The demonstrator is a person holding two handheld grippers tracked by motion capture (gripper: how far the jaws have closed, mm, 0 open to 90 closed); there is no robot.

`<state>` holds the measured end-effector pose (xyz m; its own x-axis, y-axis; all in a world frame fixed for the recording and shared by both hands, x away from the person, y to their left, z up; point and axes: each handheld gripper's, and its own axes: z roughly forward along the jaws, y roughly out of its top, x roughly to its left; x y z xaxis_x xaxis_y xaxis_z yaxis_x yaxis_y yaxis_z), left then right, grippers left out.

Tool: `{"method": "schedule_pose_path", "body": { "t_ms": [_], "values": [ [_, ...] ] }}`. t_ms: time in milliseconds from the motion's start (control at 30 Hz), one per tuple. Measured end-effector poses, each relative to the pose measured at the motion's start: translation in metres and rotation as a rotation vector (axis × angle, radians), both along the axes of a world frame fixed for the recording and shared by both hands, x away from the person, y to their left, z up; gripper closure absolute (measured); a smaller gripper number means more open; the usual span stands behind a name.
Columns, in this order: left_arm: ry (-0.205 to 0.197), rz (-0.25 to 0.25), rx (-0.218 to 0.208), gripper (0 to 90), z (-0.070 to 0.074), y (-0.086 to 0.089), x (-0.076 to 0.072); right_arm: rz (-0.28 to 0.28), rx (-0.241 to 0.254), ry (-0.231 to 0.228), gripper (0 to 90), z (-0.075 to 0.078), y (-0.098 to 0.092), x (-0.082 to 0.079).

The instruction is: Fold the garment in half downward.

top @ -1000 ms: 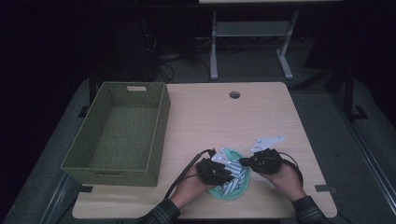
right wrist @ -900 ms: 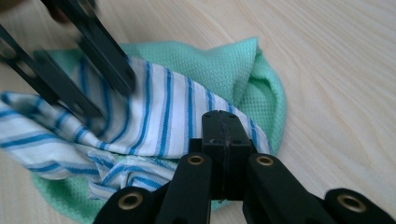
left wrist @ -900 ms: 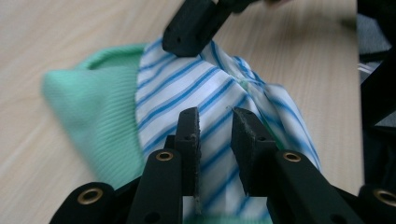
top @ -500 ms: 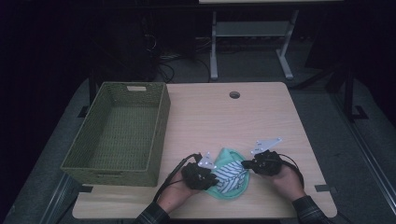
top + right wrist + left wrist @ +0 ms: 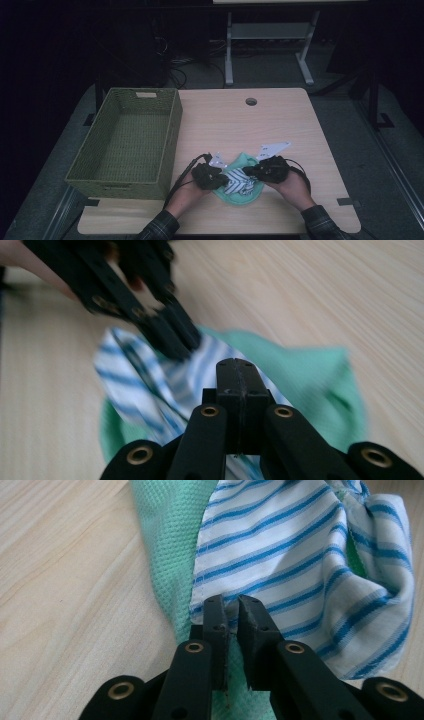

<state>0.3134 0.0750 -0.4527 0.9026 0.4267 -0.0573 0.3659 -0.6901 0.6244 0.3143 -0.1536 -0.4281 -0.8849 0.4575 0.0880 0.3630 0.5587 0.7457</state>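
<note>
A mint green cloth (image 5: 246,198) lies crumpled near the table's front edge, with a blue-and-white striped cloth (image 5: 235,183) on top of it. My left gripper (image 5: 224,179) comes in from the left. Its jaws have just been closing, and they now pinch the hem of the striped cloth (image 5: 300,555) beside the green cloth (image 5: 170,525); my left gripper (image 5: 230,605) keeps only a sliver of gap. My right gripper (image 5: 235,365) is shut over the striped cloth (image 5: 125,370) and green cloth (image 5: 310,380); I cannot tell whether fabric is caught in it. It faces my left gripper (image 5: 175,342).
A green woven basket (image 5: 172,130) stands on the left of the wooden table (image 5: 240,125), close to my left hand. A round cable hole (image 5: 251,101) sits near the far edge. A desk frame and cables stand beyond the table.
Both hands have drawn closer over the cloths; the right gripper moved left. The flat, round spread of cloth is now bunched, with a green fold raised between the grippers.
</note>
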Motion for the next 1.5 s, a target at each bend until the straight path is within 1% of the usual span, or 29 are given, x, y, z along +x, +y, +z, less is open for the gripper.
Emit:
{"method": "schedule_pose_path", "body": {
  "t_ms": [100,167,233,267,300,367,400,467,533,600,667,700,733,767,800,833,900,933,1000,1033,1067,1100,1167,1200,1267,1300,1367,1467,1500],
  "values": [
    [-0.003,-0.001,0.001,83.2,0.000,0.000,0.000,0.051,0.015,0.022,89.8,-0.002,0.016,-0.002],
    [0.000,-0.001,-0.003,83.6,0.000,0.001,0.001,0.086,0.023,0.041,89.9,-0.004,0.021,-0.006],
    [0.000,-0.007,0.001,84.6,0.000,0.002,0.002,0.121,0.021,0.046,89.9,-0.006,0.023,-0.012],
    [0.007,-0.001,-0.006,84.8,-0.001,0.002,0.002,0.139,0.022,0.053,89.9,-0.007,0.025,-0.015],
    [0.006,0.000,-0.006,85.0,-0.001,0.002,0.003,0.166,0.001,0.043,89.9,-0.010,0.025,-0.018],
    [0.008,0.002,-0.008,85.2,-0.001,0.002,0.003,0.184,-0.022,0.040,89.9,-0.014,0.026,-0.023],
    [0.009,0.004,-0.012,85.2,-0.001,0.002,0.003,0.189,-0.044,0.045,89.9,-0.016,0.026,-0.025],
    [0.009,0.004,-0.010,85.3,-0.001,0.002,0.003,0.195,-0.055,0.048,89.9,-0.019,0.024,-0.026],
    [0.006,0.006,-0.012,85.2,-0.001,0.003,0.003,0.190,-0.059,0.062,89.9,-0.022,0.020,-0.028],
    [0.007,0.006,-0.015,84.2,-0.001,0.003,0.003,0.184,-0.073,0.067,89.9,-0.025,0.014,-0.031],
    [0.007,0.008,-0.018,83.5,-0.002,0.003,0.003,0.180,-0.098,0.074,89.9,-0.030,0.010,-0.033],
    [0.011,0.008,-0.022,82.6,-0.002,0.003,0.003,0.187,-0.119,0.063,90.0,-0.034,0.010,-0.034],
    [0.014,0.005,-0.025,80.8,-0.001,0.002,0.003,0.190,-0.120,0.048,90.0,-0.038,0.008,-0.036],
    [0.017,0.010,-0.036,78.6,-0.001,0.002,0.001,0.171,-0.106,0.078,89.9,-0.037,0.009,-0.038],
    [0.018,0.017,-0.045,76.0,-0.001,0.001,0.000,0.182,-0.120,0.064,89.9,-0.036,0.008,-0.036],
    [0.009,0.011,-0.039,74.6,0.001,0.001,-0.001,0.185,-0.111,0.050,89.9,-0.034,0.008,-0.036],
    [0.006,0.013,-0.052,72.8,0.004,0.003,-0.003,0.178,-0.067,0.047,89.9,-0.025,0.005,-0.034],
    [0.002,0.009,-0.054,72.7,0.006,0.005,-0.003,0.158,-0.041,0.054,89.9,-0.019,0.004,-0.034],
    [0.000,0.017,-0.070,72.7,0.010,0.009,-0.005,0.141,-0.012,0.027,89.8,-0.009,0.000,-0.031],
    [0.004,0.018,-0.072,72.7,0.012,0.011,-0.006,0.123,0.009,0.027,89.9,-0.004,-0.001,-0.029],
    [0.003,0.023,-0.075,72.8,0.013,0.013,-0.007,0.114,0.022,0.017,89.9,0.001,-0.003,-0.026],
    [0.006,0.033,-0.078,72.8,0.014,0.015,-0.008,0.103,0.031,0.012,89.9,0.004,-0.005,-0.023],
    [0.013,0.043,-0.086,72.9,0.015,0.018,-0.011,0.072,0.020,-0.008,89.8,0.008,-0.008,-0.013],
    [0.012,0.034,-0.072,73.0,0.016,0.020,-0.012,0.059,0.024,-0.009,89.9,0.008,-0.009,-0.007],
    [0.013,0.035,-0.063,73.3,0.017,0.021,-0.015,0.029,0.019,-0.008,89.9,0.006,-0.010,0.006],
    [0.003,0.027,-0.042,73.3,0.017,0.022,-0.016,0.019,0.015,-0.006,89.9,0.004,-0.010,0.013],
    [0.009,0.029,-0.024,73.3,0.016,0.021,-0.018,-0.005,-0.001,0.000,89.9,0.000,-0.009,0.025],
    [0.025,0.022,0.000,73.5,0.012,0.018,-0.020,-0.020,-0.011,0.009,89.9,-0.007,-0.004,0.041],
    [0.028,0.031,-0.004,73.5,0.009,0.016,-0.020,-0.025,-0.021,0.014,89.9,-0.009,-0.001,0.046]
  ]
}}
